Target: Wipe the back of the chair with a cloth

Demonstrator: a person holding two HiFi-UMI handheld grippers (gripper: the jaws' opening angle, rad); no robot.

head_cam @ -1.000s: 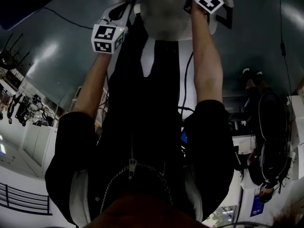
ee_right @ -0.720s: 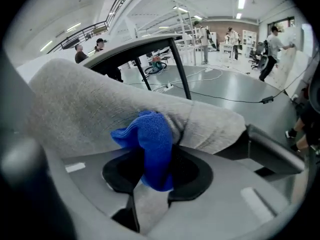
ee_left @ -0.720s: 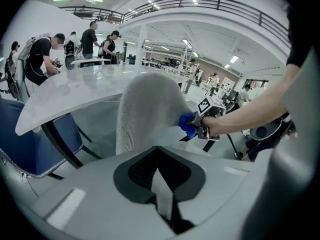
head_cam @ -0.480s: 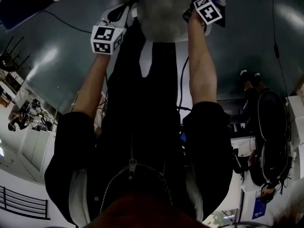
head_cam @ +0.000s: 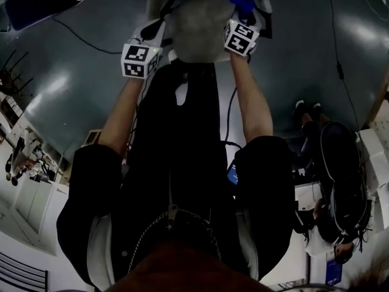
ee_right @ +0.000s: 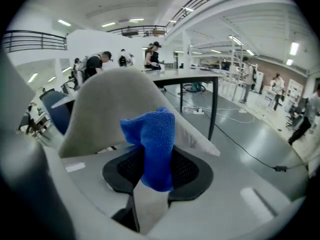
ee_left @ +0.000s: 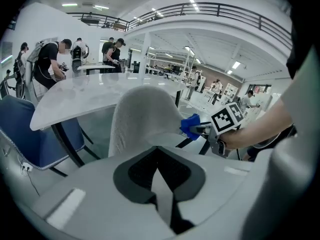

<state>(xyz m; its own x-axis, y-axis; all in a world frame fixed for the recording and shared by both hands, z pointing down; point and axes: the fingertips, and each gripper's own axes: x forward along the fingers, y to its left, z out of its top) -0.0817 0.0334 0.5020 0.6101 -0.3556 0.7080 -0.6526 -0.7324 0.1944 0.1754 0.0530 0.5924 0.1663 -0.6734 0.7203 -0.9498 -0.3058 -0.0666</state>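
The chair back (ee_right: pixel 107 109) was cut off at the dim head view's top. A crumpled blue cloth (ee_right: pixel 152 139), pinched by the right tongs (ee_right: pixel 150 179), was held at its pale edge. The left tongs (ee_left: pixel 158 161) were pressed together, empty.

Head view looks steeply down the person's front onto the chair back (head_cam: pixel 197 29). Both gripper views sit close, facing along their jaws at that same chair back.

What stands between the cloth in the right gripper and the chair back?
Nothing visible does. The cloth, shut in the jaws of the right gripper, hangs right in front of the chair back, with open space between them.
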